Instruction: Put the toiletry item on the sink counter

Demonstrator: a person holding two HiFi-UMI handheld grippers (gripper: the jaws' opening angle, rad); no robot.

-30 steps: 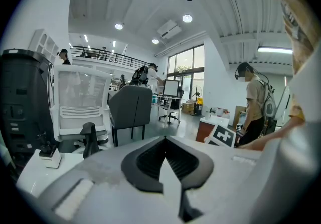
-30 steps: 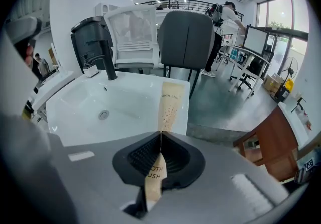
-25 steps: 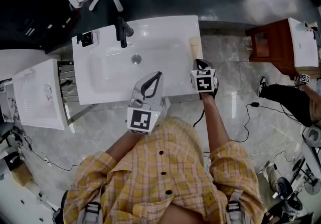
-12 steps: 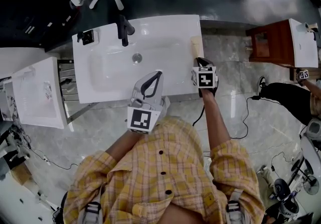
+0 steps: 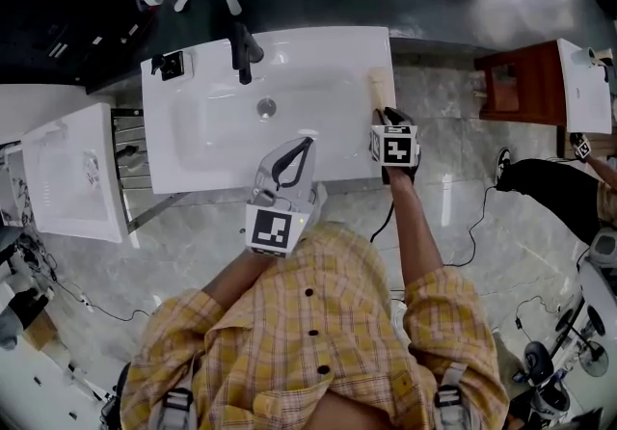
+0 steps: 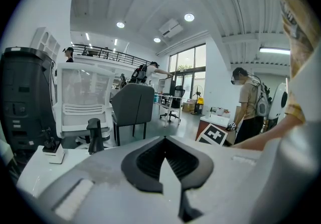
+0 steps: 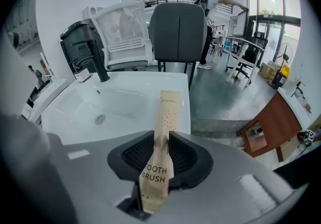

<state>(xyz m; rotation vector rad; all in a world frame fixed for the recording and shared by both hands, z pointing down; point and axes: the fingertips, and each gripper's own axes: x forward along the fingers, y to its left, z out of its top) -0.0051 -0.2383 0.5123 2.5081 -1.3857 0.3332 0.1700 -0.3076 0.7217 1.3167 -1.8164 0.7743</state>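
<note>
Jaws of our right gripper [image 7: 161,135] are opening around the tan paper toothbrush packet [image 7: 166,110], lying along the white ceramic sink counter's [image 5: 318,52] right rim; our left gripper [image 6: 164,140] is hovering at its front edge, jaws closed together.

toothbrush packet [image 7: 168,110]: 1 | left tool [image 6: 164,140], right tool [image 7: 161,135]: 2 | sinks [image 5: 328,71]: perhaps 2

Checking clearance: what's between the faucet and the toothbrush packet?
Just the sink basin and its drain; head view shows nothing else there.
</note>
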